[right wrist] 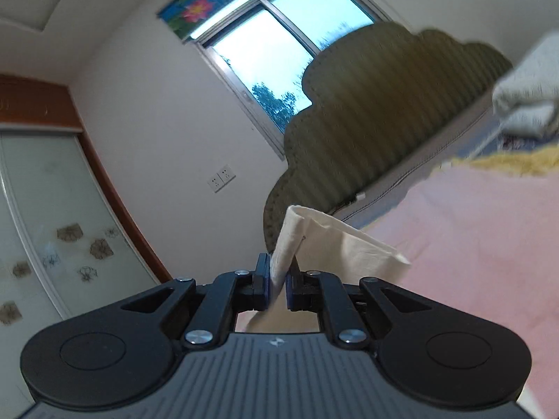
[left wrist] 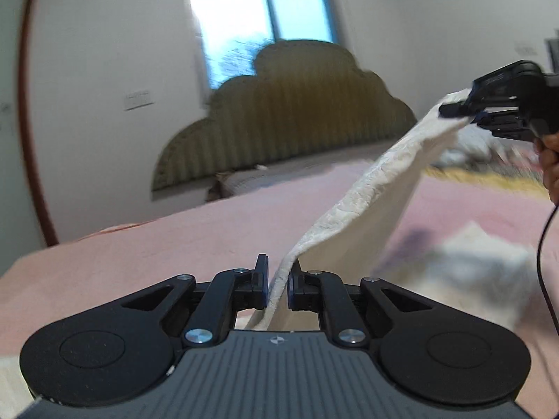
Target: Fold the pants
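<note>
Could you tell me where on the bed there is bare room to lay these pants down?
The pink bedspread lies bare between the left gripper and the scalloped headboard. The far right is crowded: a rumpled pale heap and blurred bedding beyond the right gripper, with the pants hanging across.

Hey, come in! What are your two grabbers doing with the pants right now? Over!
Left gripper shut on pants. Right gripper shut on the other end, cloth stretched between them above the pink bed. Nothing in the way.
</note>
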`<state>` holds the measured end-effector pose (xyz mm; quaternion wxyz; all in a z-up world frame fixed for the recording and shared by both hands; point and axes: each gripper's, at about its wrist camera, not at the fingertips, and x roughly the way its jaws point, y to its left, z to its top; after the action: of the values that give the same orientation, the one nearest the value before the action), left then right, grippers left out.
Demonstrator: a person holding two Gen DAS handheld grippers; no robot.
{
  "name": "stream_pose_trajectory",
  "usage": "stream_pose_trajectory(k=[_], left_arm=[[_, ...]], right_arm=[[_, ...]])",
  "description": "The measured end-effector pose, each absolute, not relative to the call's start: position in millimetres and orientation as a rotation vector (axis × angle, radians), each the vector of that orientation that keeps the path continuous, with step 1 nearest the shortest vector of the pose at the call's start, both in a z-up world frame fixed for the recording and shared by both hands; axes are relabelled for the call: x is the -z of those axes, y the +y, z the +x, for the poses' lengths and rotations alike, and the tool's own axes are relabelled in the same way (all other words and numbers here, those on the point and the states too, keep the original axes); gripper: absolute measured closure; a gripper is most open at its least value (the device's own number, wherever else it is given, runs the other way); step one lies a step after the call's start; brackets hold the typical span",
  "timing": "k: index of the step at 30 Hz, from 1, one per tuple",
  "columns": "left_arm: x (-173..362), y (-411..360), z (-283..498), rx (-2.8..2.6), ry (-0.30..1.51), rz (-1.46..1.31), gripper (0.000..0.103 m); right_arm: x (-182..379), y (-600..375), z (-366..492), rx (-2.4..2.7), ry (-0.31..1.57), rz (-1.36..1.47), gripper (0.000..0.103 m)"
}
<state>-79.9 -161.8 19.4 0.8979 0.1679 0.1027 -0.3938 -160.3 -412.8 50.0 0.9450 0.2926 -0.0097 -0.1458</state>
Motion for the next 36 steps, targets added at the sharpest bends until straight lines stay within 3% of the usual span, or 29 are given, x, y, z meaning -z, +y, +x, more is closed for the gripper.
stream_pose_trajectory(k=[5, 8, 14, 19, 20, 21, 23, 24, 25, 29, 36], left_arm=[[22, -174, -106, 1.048, 0.399, 0.506, 0.089], [41, -176, -117, 1.064, 0.379, 0.594, 0.089], [50, -172, -111, 1.084, 0.4, 0.612, 0.089], [41, -165, -115, 1.114, 0.404, 0.645, 0.07], [36, -161, -114, 1.131, 0.415, 0.633, 0.061], [29, -156, -111, 1.157, 0.431, 0.609, 0.051], [14, -146, -104, 1.192, 0.438, 0.548, 0.043], [6, -143, -99, 1.188, 0.423, 0.524, 0.038], [0, -140, -93, 1.169, 0.404, 0.507, 0.036], [-9, -143, -59, 1.003, 0.368, 0.529, 0.034], [16, -164, 8, 0.94, 0.593, 0.649, 0.038]], right_arm=[[29, -433, -201, 0.601, 0.349, 0.768, 0.094], [55, -426, -229, 0.664, 0.387, 0.79, 0.094], [50, -413, -246, 0.689, 0.412, 0.719, 0.094], [55, -408, -240, 0.698, 0.466, 0.661, 0.093], [53, -405, -241, 0.698, 0.473, 0.652, 0.092], [50, -404, -244, 0.7, 0.478, 0.646, 0.089], [40, -401, -247, 0.764, 0.48, 0.613, 0.067], [34, -400, -250, 0.835, 0.47, 0.571, 0.047], [27, -396, -253, 0.925, 0.445, 0.51, 0.04], [-1, -373, -229, 0.937, 0.383, 0.254, 0.041], [24, -303, -84, 0.211, 0.823, 0.013, 0.043]])
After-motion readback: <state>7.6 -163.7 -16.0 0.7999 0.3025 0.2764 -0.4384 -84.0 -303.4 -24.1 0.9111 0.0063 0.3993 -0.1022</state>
